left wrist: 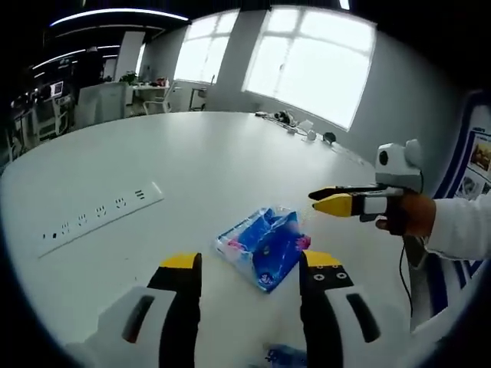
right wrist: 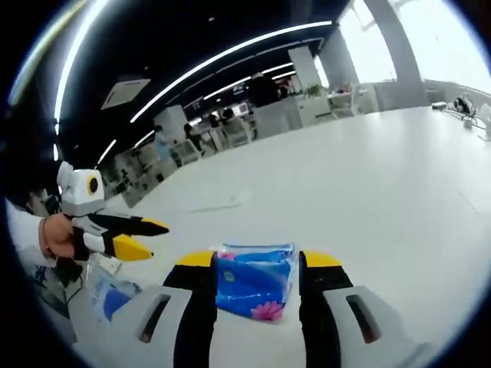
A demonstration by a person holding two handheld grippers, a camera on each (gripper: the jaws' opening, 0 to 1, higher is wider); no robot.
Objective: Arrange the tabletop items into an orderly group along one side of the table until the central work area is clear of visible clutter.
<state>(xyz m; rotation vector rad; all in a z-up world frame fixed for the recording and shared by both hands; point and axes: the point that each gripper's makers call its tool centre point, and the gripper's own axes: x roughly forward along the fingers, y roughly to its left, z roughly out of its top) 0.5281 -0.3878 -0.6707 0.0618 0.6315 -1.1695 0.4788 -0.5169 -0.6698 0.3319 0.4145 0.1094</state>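
Observation:
A blue tissue packet with pink flowers lies on the white table, just ahead of my left gripper, which is open with nothing between its jaws. My right gripper comes in from the right, held by a hand, and hovers beside the packet's far right corner. In the right gripper view the same packet shows between the wide-open jaws of the right gripper, unclamped. The left gripper points in from the left there. A second blue-and-clear packet lies near it.
A white power strip lies flat on the table to the left. Cables and small items sit at the far edge by the windows. Desks and chairs stand beyond the table. The second packet's edge shows below my left jaws.

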